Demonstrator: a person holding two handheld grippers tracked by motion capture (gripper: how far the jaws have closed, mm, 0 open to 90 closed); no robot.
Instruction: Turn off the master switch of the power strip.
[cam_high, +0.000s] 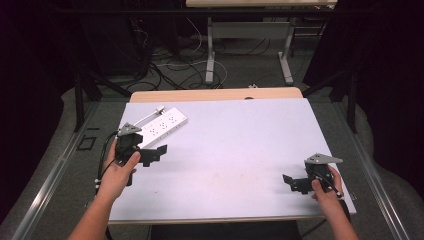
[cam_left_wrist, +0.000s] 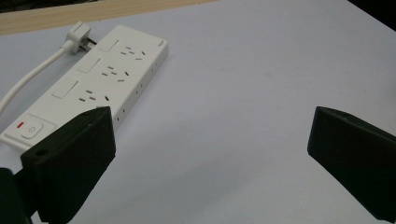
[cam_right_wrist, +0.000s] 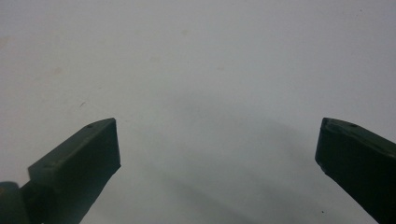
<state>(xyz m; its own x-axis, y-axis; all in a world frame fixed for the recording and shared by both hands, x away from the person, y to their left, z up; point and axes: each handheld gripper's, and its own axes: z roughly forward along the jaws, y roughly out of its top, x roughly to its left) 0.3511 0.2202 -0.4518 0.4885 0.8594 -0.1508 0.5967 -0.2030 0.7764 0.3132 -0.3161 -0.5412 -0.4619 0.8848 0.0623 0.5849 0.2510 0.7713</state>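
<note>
Dark curtains and loose floor cables are framing the pale bench (cam_high: 235, 150) I am working over, its wooden far edge showing beyond the white top. I am holding the left tool (cam_high: 150, 155) just beside the near end of the white power strip (cam_high: 162, 125), which is lying flat at the far left of the bench, angled away from me. In the left gripper view that tool's jaws are standing wide apart with nothing between them, and the power strip (cam_left_wrist: 93, 79) is sitting just past the left jaw, its switch end with the red mark nearest. Its white cord (cam_left_wrist: 28, 79) is curving back along the strip to the plug (cam_left_wrist: 77, 36), which is resting beside the far end.

I am keeping the right tool (cam_high: 295, 182) low at the near right, well apart from the strip, jaws also spread wide over bare surface.

I am judging the strip to be a stiff, light, smooth plastic bar, likely to slide if nudged. Gripping across its narrow width near the middle looks safest; the trailing cord is soft and may drag.
</note>
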